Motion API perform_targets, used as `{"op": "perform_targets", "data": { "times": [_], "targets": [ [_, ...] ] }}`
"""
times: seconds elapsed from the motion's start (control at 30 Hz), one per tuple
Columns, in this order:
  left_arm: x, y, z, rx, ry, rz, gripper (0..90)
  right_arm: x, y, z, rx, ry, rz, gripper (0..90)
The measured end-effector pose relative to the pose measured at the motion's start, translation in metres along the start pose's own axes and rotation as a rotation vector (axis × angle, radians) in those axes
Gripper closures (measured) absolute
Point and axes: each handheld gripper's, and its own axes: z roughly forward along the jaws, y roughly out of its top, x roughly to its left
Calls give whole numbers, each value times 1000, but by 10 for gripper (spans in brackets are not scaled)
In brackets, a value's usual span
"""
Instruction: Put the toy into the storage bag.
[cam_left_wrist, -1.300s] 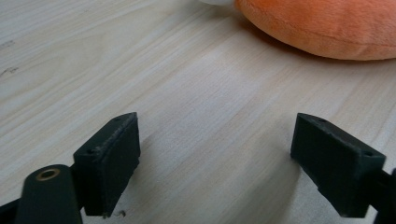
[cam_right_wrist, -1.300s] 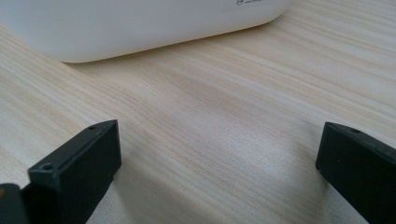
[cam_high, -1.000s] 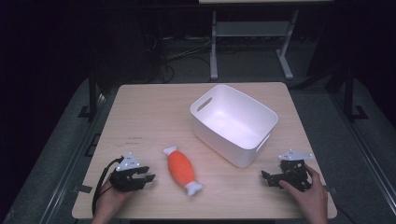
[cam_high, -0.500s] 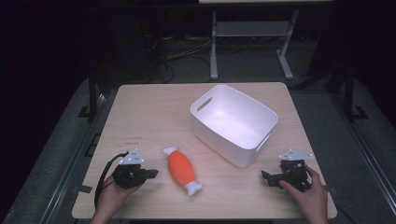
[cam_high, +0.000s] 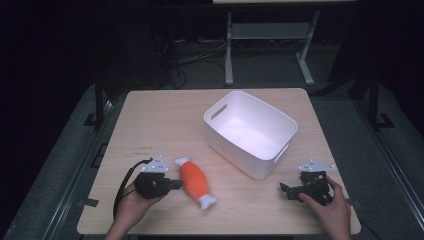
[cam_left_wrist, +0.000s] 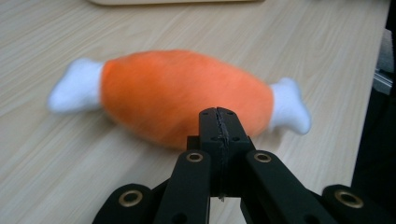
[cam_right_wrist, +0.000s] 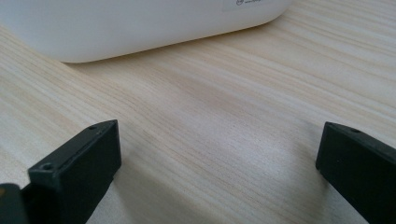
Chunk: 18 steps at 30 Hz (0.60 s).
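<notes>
Pointing at the plush toy (cam_left_wrist: 187, 95), the left gripper (cam_left_wrist: 218, 122) has its two black jaws pressed flat together with nothing between them; they have just come shut, and the tips sit just beside the toy's orange flank. In the high view that left gripper (cam_high: 172, 184) lies low over the near left part of the table (cam_high: 165, 117), in the person's left hand (cam_high: 131, 205). The right gripper (cam_high: 286, 190) rests at the near right edge in the right hand (cam_high: 327, 207), its jaws spread wide apart over bare wood, facing the white bin (cam_right_wrist: 140, 23).

The table is pale wood with a fine straight grain and rounded corners. Around it the room is dark: grey floor, loose cables, and the legs of a white stand (cam_high: 270, 45) behind the far edge.

The toy (cam_high: 195, 181) lies on the tabletop at the near middle, slantwise, left of the bin (cam_high: 250, 132) and apart from it. It is a fat orange body, soft and fuzzy, with a white knob at each end.
</notes>
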Motion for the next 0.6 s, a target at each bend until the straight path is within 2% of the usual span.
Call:
{"op": "perform_targets", "data": {
  "times": [0.27, 0.6],
  "targets": [
    [-9, 12, 11, 7, -33, 21, 897, 0, 0, 0, 0, 0, 0, 0],
    [-23, 30, 32, 26, -78, 68, 897, 0, 0, 0, 0, -1, 1, 0]
  ]
}}
